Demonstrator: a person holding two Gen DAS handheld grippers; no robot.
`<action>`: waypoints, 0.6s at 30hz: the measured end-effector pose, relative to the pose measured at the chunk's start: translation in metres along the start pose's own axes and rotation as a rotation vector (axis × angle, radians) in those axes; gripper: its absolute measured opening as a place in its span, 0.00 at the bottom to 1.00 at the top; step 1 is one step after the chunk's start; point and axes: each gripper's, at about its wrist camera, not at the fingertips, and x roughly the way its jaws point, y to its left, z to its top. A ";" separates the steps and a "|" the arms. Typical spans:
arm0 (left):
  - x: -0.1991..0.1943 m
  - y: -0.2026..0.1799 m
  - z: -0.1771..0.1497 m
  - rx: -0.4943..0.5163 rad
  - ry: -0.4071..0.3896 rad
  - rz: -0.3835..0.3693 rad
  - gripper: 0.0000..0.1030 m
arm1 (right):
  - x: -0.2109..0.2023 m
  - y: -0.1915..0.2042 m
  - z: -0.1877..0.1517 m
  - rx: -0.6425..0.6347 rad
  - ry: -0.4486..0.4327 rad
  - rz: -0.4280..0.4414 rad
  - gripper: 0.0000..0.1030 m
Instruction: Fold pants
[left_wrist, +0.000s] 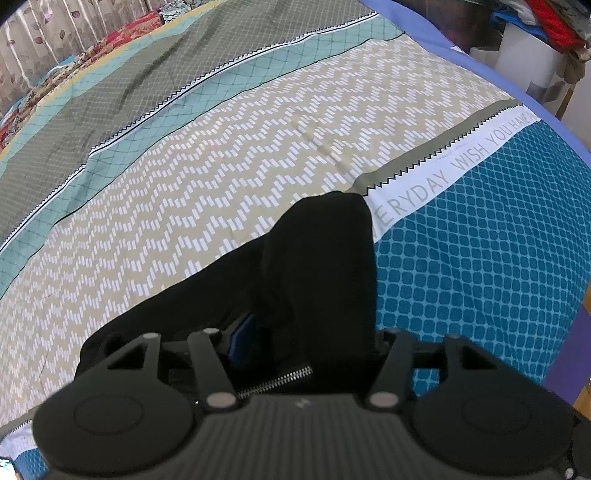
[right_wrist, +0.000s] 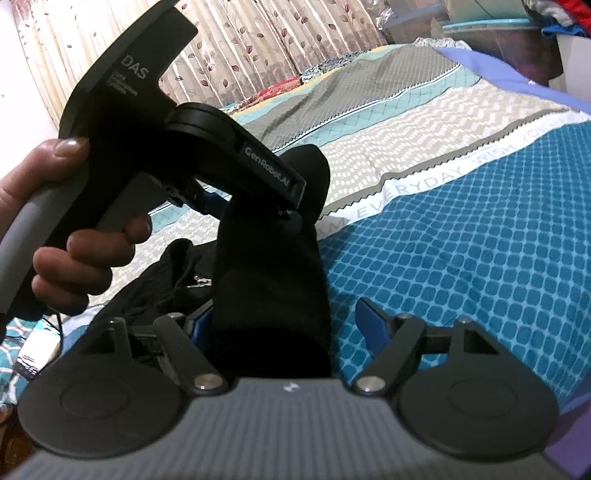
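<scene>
The black pants (left_wrist: 317, 266) lie bunched on the patterned bedspread, with a zipper (left_wrist: 275, 382) showing close to the camera. My left gripper (left_wrist: 295, 332) is buried in the cloth, and only one blue pad (left_wrist: 242, 338) peeks out. In the right wrist view my left gripper (right_wrist: 255, 206) holds up a fold of the pants (right_wrist: 269, 280). My right gripper (right_wrist: 288, 325) is open. The cloth hangs between its blue pads (right_wrist: 375, 323), beside the left one.
The bedspread has a chevron band (left_wrist: 221, 192), a teal grid area (left_wrist: 480, 258) and a white strip with lettering (left_wrist: 461, 158). A floral curtain (right_wrist: 240, 48) hangs behind the bed. Storage boxes and clothes (left_wrist: 535, 48) stand at the far right.
</scene>
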 end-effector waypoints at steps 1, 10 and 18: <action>0.001 0.000 0.001 0.000 0.004 -0.001 0.56 | 0.000 0.001 0.000 -0.015 0.004 -0.003 0.49; 0.007 0.001 0.019 -0.029 0.023 -0.028 0.53 | -0.007 0.016 -0.001 -0.144 -0.016 -0.010 0.13; -0.030 0.025 0.008 -0.083 -0.040 -0.136 0.15 | -0.021 0.025 0.015 -0.114 -0.050 0.061 0.13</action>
